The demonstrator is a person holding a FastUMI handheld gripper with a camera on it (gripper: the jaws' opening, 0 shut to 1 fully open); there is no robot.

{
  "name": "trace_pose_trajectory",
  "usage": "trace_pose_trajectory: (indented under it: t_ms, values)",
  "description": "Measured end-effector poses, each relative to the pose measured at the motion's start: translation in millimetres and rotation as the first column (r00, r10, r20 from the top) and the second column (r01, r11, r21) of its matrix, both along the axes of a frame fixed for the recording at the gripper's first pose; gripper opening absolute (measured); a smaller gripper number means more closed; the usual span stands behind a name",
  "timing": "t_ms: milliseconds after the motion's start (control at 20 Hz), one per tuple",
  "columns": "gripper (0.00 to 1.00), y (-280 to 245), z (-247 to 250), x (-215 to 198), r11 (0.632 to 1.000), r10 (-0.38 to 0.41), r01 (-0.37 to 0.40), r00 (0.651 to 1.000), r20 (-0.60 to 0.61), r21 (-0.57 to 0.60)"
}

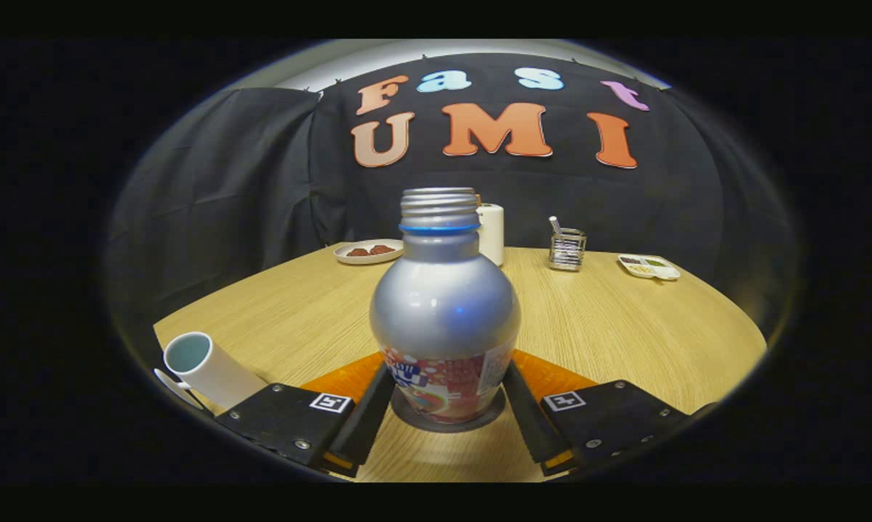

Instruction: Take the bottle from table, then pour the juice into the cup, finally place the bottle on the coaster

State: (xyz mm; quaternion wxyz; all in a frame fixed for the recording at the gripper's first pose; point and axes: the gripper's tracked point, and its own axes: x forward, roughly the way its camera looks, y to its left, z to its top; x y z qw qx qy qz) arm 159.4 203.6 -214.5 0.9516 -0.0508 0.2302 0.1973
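A silver bottle (444, 312) with a colourful label and no cap stands upright on a dark round coaster (446, 423) on the wooden table (624, 326). My gripper (446, 406) is around the bottle's lower body. Both fingers (369, 417) press against the label's sides, so it is shut on the bottle. A white cup (207, 368) with a pale inside and a handle stands to the left of the left finger, a short way from the bottle. I cannot see any liquid inside it.
Along the far side of the table are a plate with brown food (369, 251), a white roll (491, 233) right behind the bottle, a wire holder (567, 249) and a small divided dish (649, 266). Bare tabletop stretches beyond the bottle.
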Motion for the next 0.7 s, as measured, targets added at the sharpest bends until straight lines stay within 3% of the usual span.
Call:
trace_pose_trajectory:
  t_ms: [150,400,700]
  values:
    - [0.82,-2,2,-4,1.000,-0.005,0.005,1.000,-0.008,0.012]
    - [0.98,-4,11,-15,1.000,-0.004,0.004,1.000,-0.012,0.029]
    - [0.98,-14,52,-38,0.998,0.017,-0.019,1.000,0.024,0.065]
